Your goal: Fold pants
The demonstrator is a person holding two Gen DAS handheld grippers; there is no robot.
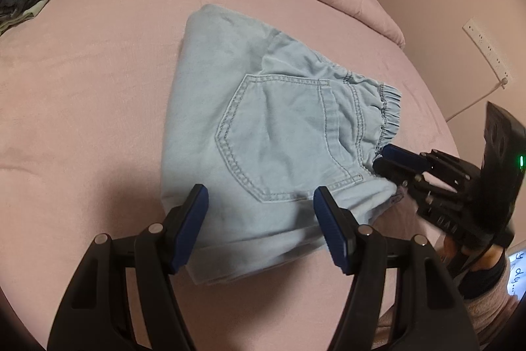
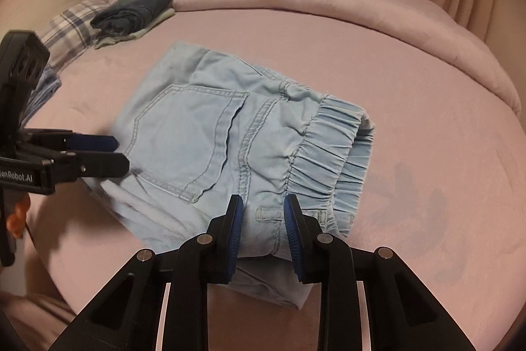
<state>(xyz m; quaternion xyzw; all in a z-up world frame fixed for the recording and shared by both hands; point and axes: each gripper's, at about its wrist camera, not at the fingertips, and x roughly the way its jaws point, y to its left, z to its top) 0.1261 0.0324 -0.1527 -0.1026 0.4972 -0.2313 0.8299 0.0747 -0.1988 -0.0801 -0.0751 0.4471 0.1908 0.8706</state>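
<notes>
The light blue denim pants [image 1: 263, 127] lie folded into a compact bundle in the middle of the pink bed sheet [image 1: 82, 87], back pocket [image 1: 279, 134] facing up and the elastic waistband [image 2: 328, 147] along one edge of the bundle.

The left gripper [image 1: 259, 219] hangs over the bundle's near edge with its fingers [image 1: 194, 219] spread wide. One blue pad stands at the near corner of the pants, by the folded side, and the other over the fabric just below the pocket. Whether the pads touch the cloth cannot be told; nothing is pinched between them.

The right gripper [image 2: 263, 229] is at the waistband end of the pants, at the corner nearest the pocket's lower edge. Its fingers [image 2: 235, 229] stand fairly close together with a belt loop and a strip of denim in the gap; from the left wrist view the tips sit right at the waistband corner. Whether the pads already press the fabric cannot be told.

Beyond the pants, toward the pillows, a stack of dark folded clothes [image 2: 138, 9] rests on the sheet, well apart from the bundle.
</notes>
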